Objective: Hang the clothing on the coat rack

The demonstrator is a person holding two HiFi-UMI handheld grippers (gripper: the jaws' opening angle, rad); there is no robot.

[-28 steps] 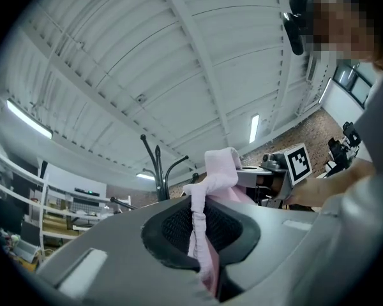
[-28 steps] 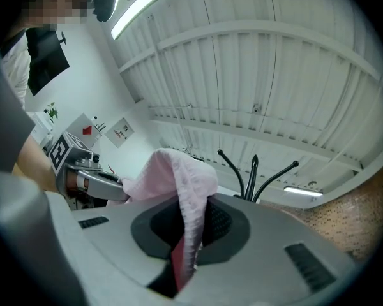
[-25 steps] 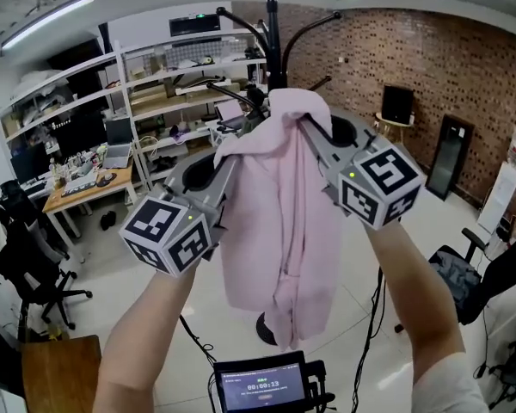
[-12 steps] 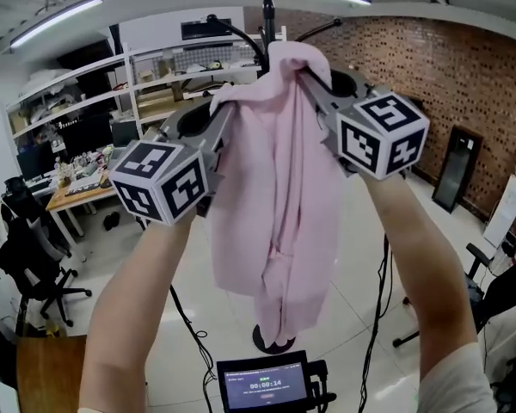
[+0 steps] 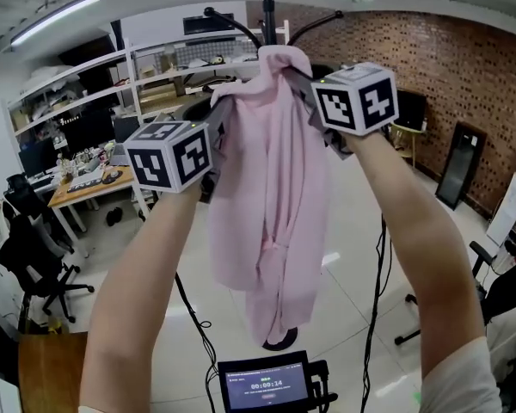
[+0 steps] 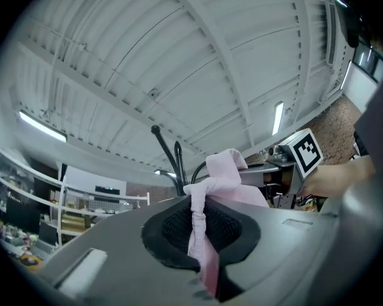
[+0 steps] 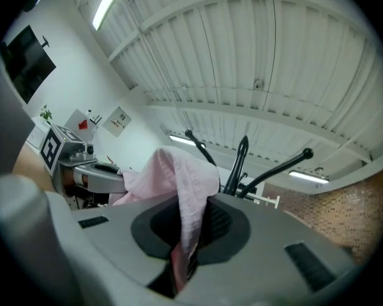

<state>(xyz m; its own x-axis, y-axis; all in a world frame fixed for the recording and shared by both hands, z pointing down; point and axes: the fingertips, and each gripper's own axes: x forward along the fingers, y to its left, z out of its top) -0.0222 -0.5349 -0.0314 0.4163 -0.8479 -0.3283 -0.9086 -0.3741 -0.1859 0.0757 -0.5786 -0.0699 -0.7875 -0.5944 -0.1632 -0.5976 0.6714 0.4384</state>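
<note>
Clothing here is a pale pink garment (image 5: pixel 271 188), held up high in front of us by its top edge, its body hanging free toward the floor; the left gripper (image 5: pixel 217 114) is clenched on a bunched fold at the left of that edge, and the right gripper (image 5: pixel 299 74) is clenched on a fold at the right, with pink cloth pinched between both pairs of jaws in the gripper views. We hold it at two points so that the cloth between them makes a span that can drop over a hook; the coat rack (image 5: pixel 267 11) stands just beyond, its pole tip and curved arms showing above the cloth. We judge the garment not yet on any hook; it needs carrying farther, over an arm's tip.
</note>
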